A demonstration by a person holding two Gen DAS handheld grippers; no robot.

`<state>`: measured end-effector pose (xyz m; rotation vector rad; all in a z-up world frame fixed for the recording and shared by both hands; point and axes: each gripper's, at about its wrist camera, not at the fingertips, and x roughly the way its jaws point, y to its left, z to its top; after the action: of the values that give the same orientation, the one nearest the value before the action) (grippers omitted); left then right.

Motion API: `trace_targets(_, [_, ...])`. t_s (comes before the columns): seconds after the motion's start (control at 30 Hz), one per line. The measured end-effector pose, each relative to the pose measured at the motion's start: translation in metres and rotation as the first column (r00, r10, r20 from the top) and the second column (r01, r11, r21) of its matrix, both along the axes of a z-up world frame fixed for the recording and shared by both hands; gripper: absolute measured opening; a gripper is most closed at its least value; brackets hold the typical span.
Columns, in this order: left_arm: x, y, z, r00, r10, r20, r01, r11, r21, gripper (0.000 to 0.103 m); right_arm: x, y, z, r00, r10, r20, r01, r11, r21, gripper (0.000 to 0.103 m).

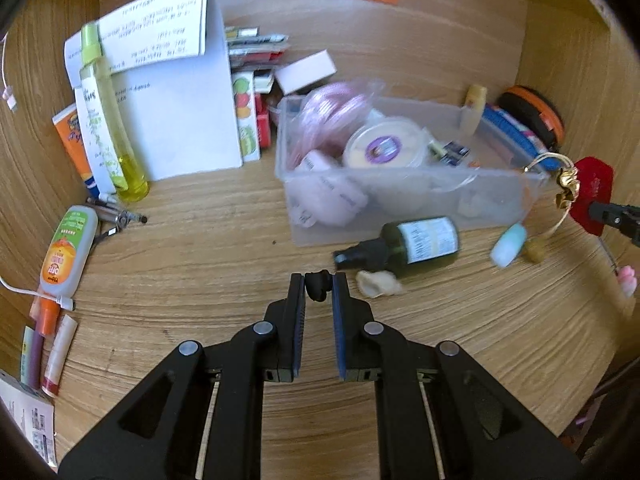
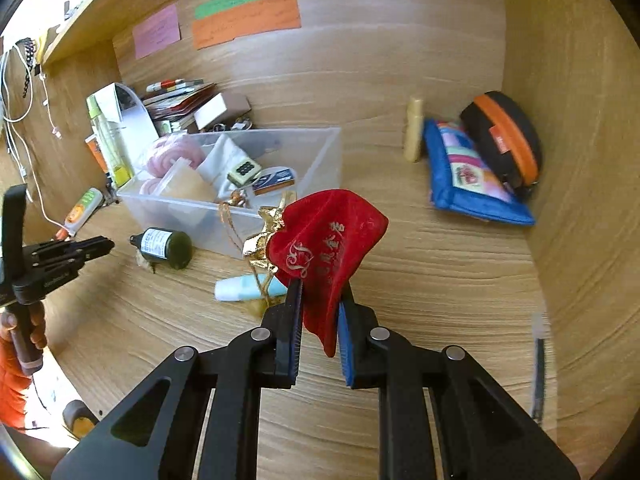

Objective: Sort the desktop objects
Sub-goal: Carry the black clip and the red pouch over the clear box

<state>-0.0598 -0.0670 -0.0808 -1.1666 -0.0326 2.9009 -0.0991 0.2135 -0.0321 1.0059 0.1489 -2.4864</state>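
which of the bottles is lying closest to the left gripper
The dark green spray bottle, on its side just ahead of the left gripper, in front of the clear bin. The orange-labelled bottle lies far left; the yellow spray bottle stands farther back.

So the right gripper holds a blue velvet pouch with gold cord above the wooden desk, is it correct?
Not quite: the velvet pouch clamped in the right gripper is red, not blue, as the right wrist view shows. It does have gold cord and hangs above the wooden desk.
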Motion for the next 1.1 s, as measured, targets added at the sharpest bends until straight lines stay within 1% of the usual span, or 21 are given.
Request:
trace_targets(0.17, [0.003,0.012,0.019,0.999,-0.022,-0.042,0.022,1.0,0.014,0.012,0.001,0.011,0.008,1.0,-0.017,-0.016,0.017,1.0,-0.023,0.014])
trace_targets(0.37, [0.005,0.028,0.037,0.996,-0.048,-0.081,0.049,0.999,0.005,0.012,0.001,0.007,0.024,0.999,0.001,-0.054,-0.005,0.998,-0.063,0.014])
trace_targets(0.57, [-0.004,0.036,0.049,0.992,-0.064,-0.106,0.065,0.998,0.002,0.012,-0.009,-0.009,0.044,0.993,0.049,-0.11,-0.057,0.996,-0.071,0.014])
trace_targets(0.87, [-0.028,0.042,0.062,0.989,-0.071,-0.131,0.075,0.997,0.028,0.012,-0.042,-0.041,0.057,0.986,0.11,-0.123,-0.121,0.989,-0.083,0.014])
trace_targets(1.1, [-0.051,0.048,0.072,0.985,-0.084,-0.15,0.087,0.996,0.017,0.012,-0.066,-0.063,0.059,0.984,0.132,-0.118,-0.144,0.984,-0.105,0.014])
